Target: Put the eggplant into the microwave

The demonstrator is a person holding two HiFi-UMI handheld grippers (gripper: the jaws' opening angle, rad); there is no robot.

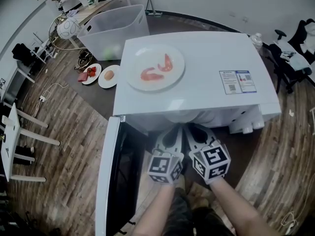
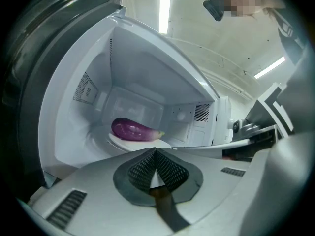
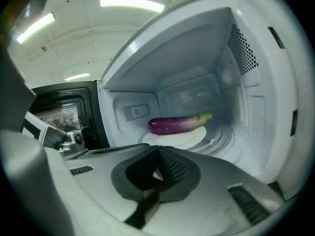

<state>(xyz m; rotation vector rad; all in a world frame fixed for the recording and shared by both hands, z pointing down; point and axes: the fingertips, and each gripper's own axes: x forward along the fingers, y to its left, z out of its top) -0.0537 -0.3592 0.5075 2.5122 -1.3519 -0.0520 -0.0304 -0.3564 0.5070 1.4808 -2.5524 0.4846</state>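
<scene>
Ahead of both grippers, deep inside the microwave [image 1: 206, 58], the eggplant [image 3: 177, 124] is lying flat on a white plate [image 3: 183, 138], well beyond either set of jaws. The left gripper [image 2: 155, 151] is sitting at the mouth of the oven with its jaws closed together and nothing between them. The right gripper [image 3: 158, 150] is sitting just beside it, likewise closed tight and carrying nothing.

Judging by that, the placing step is looking finished: the eggplant is already where the task wants it, and neither gripper is touching it. What is remaining is probably clearing the opening and shutting up. The next move is calling for both grippers to be drawn straight back out of the opening without brushing the plate. After that, a push on the door [image 1: 106, 181], which is standing wide open off to the left of the left gripper, would close it.

From the right gripper, the eggplant's long axis is running crosswise, nearly level. Its green stem end is pointing right and its rounded purple end is pointing left. From the left gripper it is also lying across, stem to the right.
</scene>
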